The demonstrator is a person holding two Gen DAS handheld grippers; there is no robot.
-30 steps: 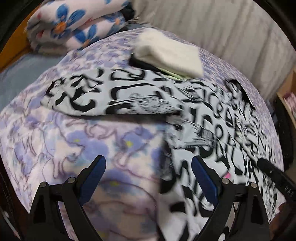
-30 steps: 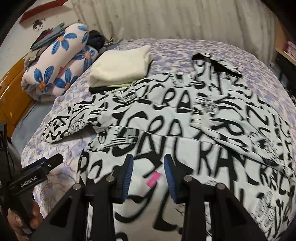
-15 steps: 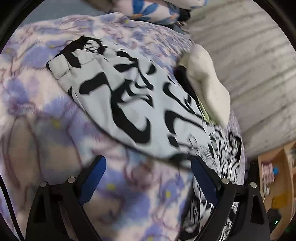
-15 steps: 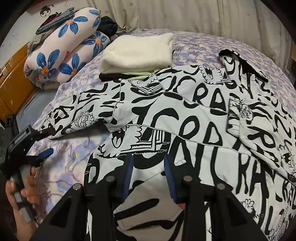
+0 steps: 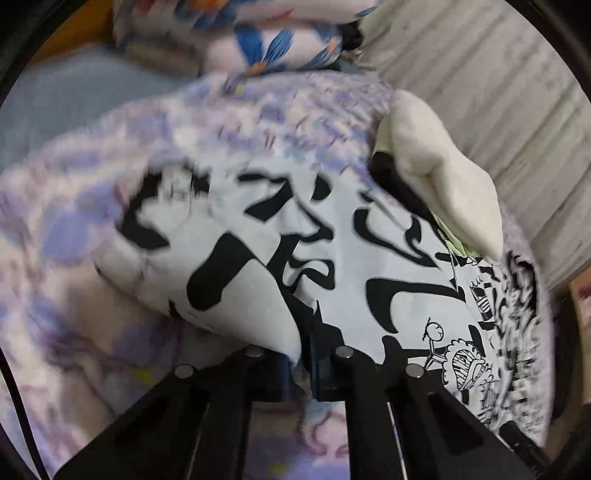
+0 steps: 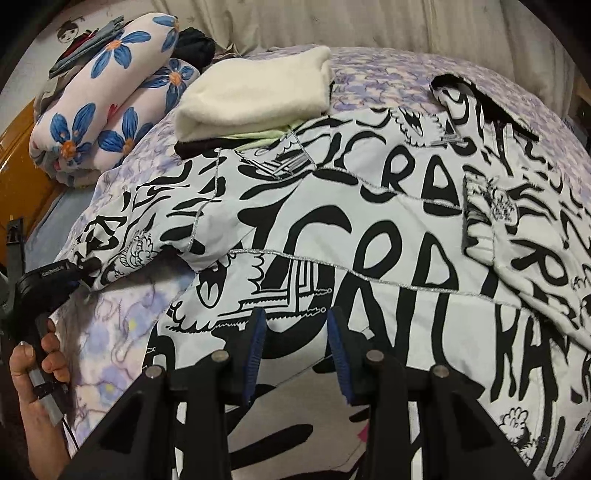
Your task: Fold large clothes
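Note:
A large white jacket with black graffiti lettering [image 6: 369, 221] lies spread over the bed. Its sleeve [image 5: 258, 240] stretches toward the bed's left side. My left gripper [image 5: 299, 354] is closing its jaws on the sleeve's near edge, and a fold of the cloth is pinched between them. The right wrist view shows that gripper [image 6: 79, 275] at the cuff, with a hand [image 6: 37, 365] round its handle. My right gripper [image 6: 295, 347] hovers over the jacket's lower body, with blue pads partly apart and pressing on nothing.
A folded cream garment [image 6: 255, 92] rests on a dark one at the jacket's far edge. Rolled floral bedding [image 6: 110, 92] lies at the back left beside an orange wooden frame [image 6: 22, 155]. The purple flowered bedspread [image 6: 122, 332] shows on the left. A pale curtain [image 6: 369, 22] hangs behind.
My left gripper has travelled to the sleeve and gone from wide open to shut on its edge. The right gripper has sunk closer to the jacket with the same gap.

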